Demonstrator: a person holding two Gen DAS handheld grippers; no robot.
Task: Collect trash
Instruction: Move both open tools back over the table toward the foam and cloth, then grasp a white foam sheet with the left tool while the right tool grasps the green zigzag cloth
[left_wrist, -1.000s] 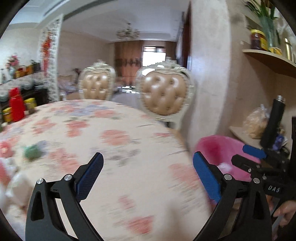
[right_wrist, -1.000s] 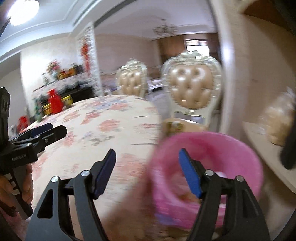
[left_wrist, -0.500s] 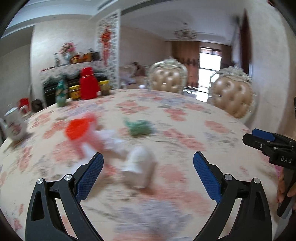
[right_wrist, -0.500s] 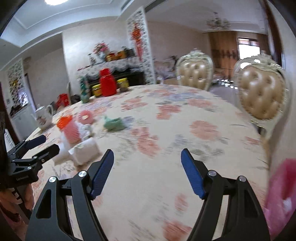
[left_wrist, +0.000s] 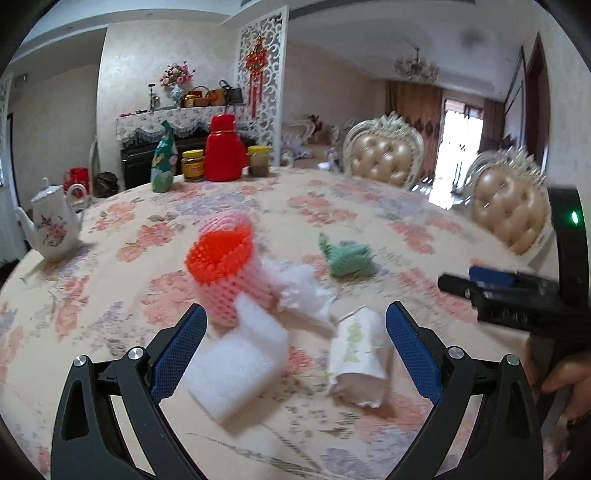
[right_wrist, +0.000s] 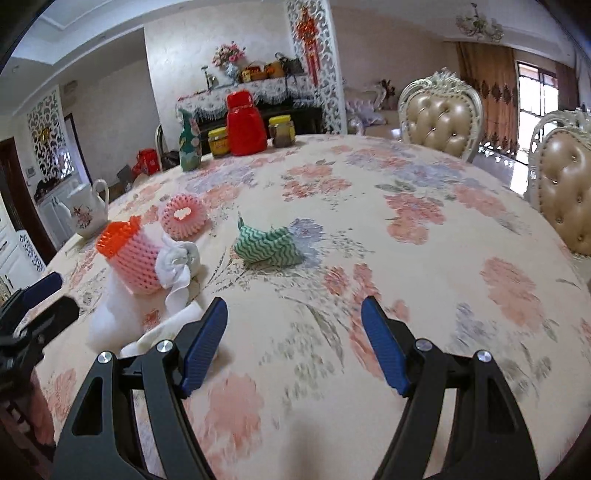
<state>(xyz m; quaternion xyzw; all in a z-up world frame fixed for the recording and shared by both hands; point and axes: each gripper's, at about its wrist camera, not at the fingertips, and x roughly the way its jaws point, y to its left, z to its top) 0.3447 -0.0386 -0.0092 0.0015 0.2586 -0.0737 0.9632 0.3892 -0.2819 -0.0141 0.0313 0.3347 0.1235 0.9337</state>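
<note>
Trash lies on the flowered tablecloth (left_wrist: 369, 206). A pink and orange foam net sleeve (left_wrist: 225, 269), a white foam block (left_wrist: 236, 365), crumpled white tissue (left_wrist: 303, 291) and a white paper cup on its side (left_wrist: 356, 350) lie just ahead of my open, empty left gripper (left_wrist: 291, 350). A green zigzag cloth (left_wrist: 347, 258) lies farther back. In the right wrist view the sleeve (right_wrist: 133, 258), tissue (right_wrist: 177, 266), a pink foam ring (right_wrist: 183, 216) and the green cloth (right_wrist: 267, 245) lie ahead and left of my open, empty right gripper (right_wrist: 291, 339).
A white teapot (left_wrist: 51, 225) stands at the table's left edge. A red jug (left_wrist: 223, 149), two jars and a green bottle (left_wrist: 164, 158) stand at the far edge. Two padded chairs (right_wrist: 439, 118) stand at the right side.
Both grippers have swung left, away from the pink bin beside the table, and now face the trash pile. The left gripper has come closer to the foam block and cup.
</note>
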